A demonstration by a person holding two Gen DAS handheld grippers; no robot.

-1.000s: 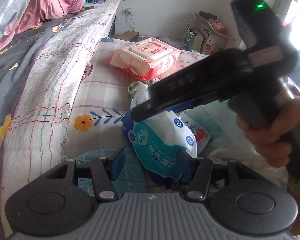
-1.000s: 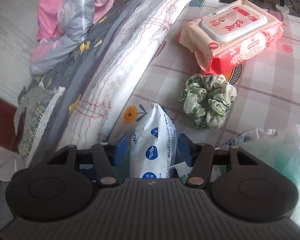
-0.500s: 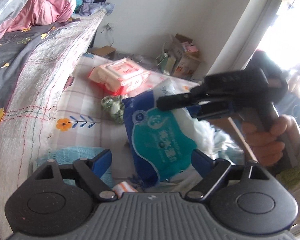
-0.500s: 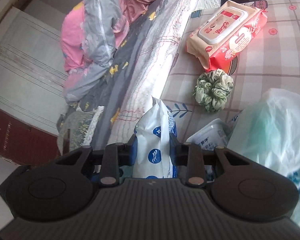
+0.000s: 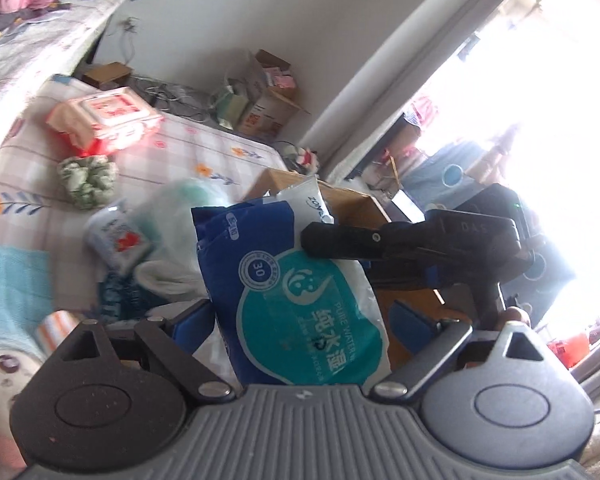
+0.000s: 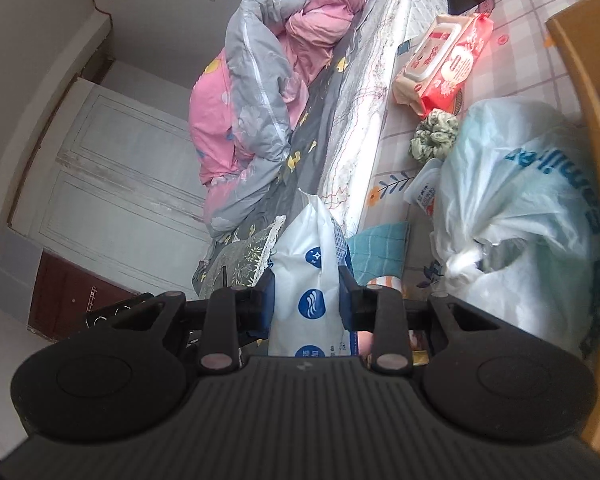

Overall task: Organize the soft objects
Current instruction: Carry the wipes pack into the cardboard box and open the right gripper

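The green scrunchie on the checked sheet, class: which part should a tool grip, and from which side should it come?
Grip the green scrunchie across its puffy ring, pinching one bunched side, coming from above. It seems to lie flat on the checked sheet, and the red wipes pack and the white plastic bag crowd its sides, so a side approach would likely snag.

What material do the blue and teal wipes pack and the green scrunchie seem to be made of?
Blue and teal wipes pack: thin plastic film, probably; glossy, printed, creased where it bends.
Green scrunchie: woven fabric, apparently; matte, gathered in soft ruffles. The exact fibre cannot be told.
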